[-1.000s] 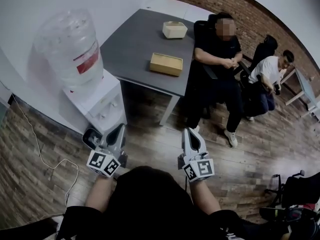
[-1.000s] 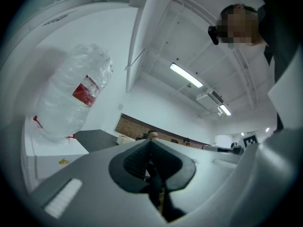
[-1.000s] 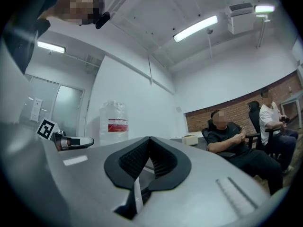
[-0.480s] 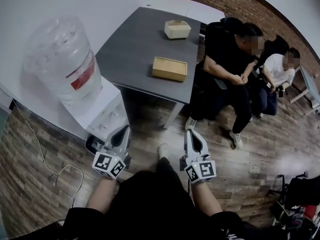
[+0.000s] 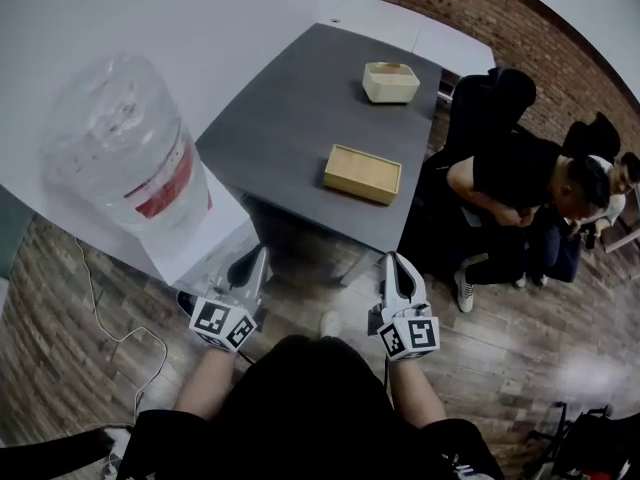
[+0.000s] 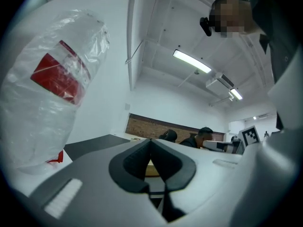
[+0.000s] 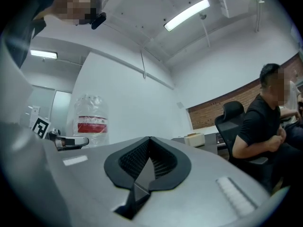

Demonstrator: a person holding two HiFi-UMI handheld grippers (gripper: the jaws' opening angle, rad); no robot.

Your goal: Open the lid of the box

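I hold both sets of tongs low over the wooden floor [image 5: 520,338], well short of the grey surface [image 5: 290,118]. The left tongs [image 5: 262,253] are pressed together with nothing between them, and so are the right tongs [image 5: 395,259].

I count two boxes on the surface. The flat tan box [image 5: 362,173] lies near the front edge with its top apparently down. A smaller cream box [image 5: 391,82] sits well apart from it at the far end.

One big water bottle [image 5: 125,168] stands on a white dispenser [image 5: 215,236], just beside the surface's left corner and close to the left tongs. A thin cable [image 5: 105,318] trails over the floor below it.

At the surface's right edge I count two seated people. The nearer person [image 5: 520,183] leans forward close to the tan box, the other [image 5: 625,173] is behind. A black chair [image 5: 490,98] stands by the far corner.
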